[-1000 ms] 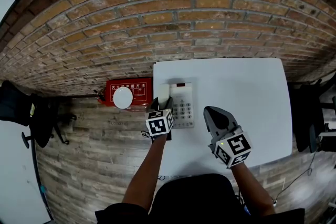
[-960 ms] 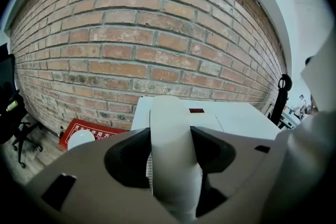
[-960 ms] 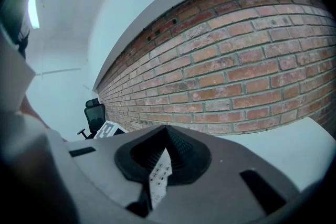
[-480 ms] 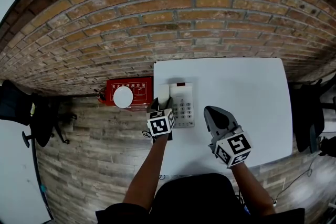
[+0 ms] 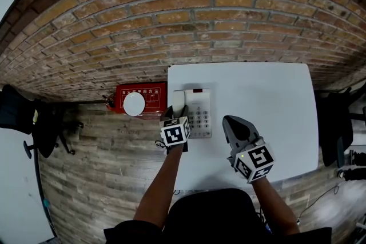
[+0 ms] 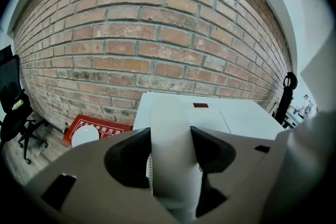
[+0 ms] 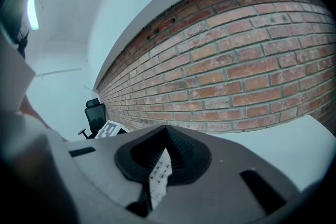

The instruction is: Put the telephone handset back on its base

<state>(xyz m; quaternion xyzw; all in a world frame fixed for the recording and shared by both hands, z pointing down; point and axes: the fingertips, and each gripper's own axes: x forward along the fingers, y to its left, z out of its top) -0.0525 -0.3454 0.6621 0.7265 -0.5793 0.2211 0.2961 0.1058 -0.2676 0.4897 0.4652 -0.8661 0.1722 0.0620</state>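
Observation:
The white telephone base with its keypad stands at the left end of the white table. The white handset lies lengthwise along the base's left side. My left gripper reaches over its near end. In the left gripper view the handset fills the gap between the two black pads, which press on both its sides, and the base shows behind it. My right gripper hovers to the right of the base, shut, holding nothing. A strip of keypad shows through its jaws.
A brick wall runs behind the table. On the wooden floor to the left lie a red sign board and a white disc. Black office chairs stand at the far left and far right.

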